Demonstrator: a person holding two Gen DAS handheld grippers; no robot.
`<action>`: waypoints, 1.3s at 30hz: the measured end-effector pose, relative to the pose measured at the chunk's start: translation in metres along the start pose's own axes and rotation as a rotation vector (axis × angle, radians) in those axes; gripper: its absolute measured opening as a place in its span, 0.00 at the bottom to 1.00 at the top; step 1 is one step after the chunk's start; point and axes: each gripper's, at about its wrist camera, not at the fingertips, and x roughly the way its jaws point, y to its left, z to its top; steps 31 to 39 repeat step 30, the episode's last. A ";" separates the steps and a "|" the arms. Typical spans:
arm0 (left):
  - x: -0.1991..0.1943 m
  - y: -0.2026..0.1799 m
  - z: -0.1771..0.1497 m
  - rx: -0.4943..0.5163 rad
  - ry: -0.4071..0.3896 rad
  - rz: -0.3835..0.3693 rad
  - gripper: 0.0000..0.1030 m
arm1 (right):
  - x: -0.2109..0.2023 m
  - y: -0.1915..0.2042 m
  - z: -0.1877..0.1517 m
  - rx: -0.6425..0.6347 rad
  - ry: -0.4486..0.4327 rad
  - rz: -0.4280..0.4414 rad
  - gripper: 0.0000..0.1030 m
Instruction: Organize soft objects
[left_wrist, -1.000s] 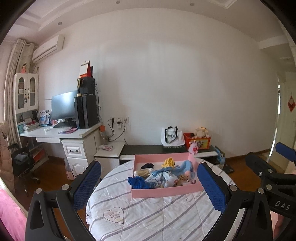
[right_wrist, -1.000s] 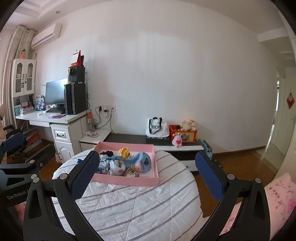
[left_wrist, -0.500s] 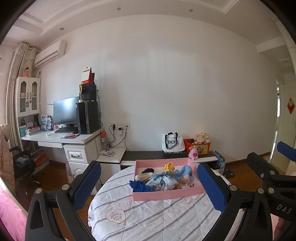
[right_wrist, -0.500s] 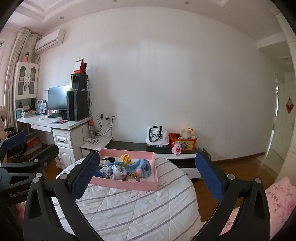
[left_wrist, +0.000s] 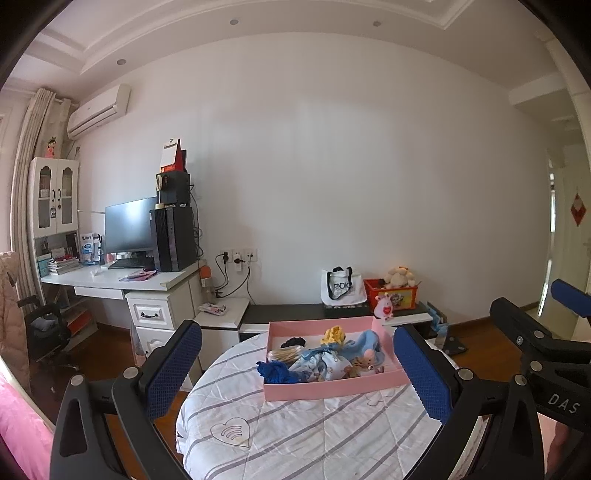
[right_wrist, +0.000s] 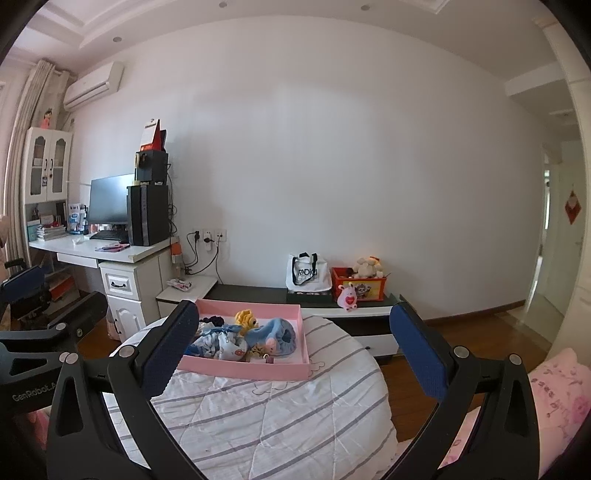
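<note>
A pink tray (left_wrist: 332, 387) (right_wrist: 255, 371) sits at the far side of a round table with a striped white cover (left_wrist: 295, 428) (right_wrist: 266, 413). In it lie soft things: a dark blue knit piece (left_wrist: 275, 371), a patterned blue cloth (left_wrist: 325, 365) (right_wrist: 221, 343), a light blue plush (left_wrist: 364, 343) (right_wrist: 275, 334), a yellow knit toy (left_wrist: 334, 334) (right_wrist: 245, 318) and a small dark item (left_wrist: 293, 342). My left gripper (left_wrist: 295, 373) is open and empty, well short of the tray. My right gripper (right_wrist: 291, 354) is open and empty, held back above the table.
A low dark cabinet (right_wrist: 258, 293) behind the table carries a white tote bag (right_wrist: 308, 273), a red box with a plush (right_wrist: 360, 280) and a pink toy (right_wrist: 347, 295). A white desk with monitor and computer (left_wrist: 147, 243) stands left. Pink bedding (right_wrist: 554, 391) lies right.
Both cameras have tilted up and drawn back a little, so the table and tray sit lower in view. Both grippers stay open and empty.
</note>
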 end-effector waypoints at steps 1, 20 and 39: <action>0.001 0.000 0.000 0.001 -0.002 0.002 1.00 | 0.000 0.000 0.000 0.000 -0.001 0.000 1.00; -0.001 -0.003 -0.004 -0.001 -0.020 0.006 1.00 | -0.007 0.002 0.003 -0.005 -0.020 -0.010 1.00; -0.002 -0.002 -0.006 -0.004 -0.023 0.011 1.00 | -0.008 0.000 0.004 -0.004 -0.021 -0.010 1.00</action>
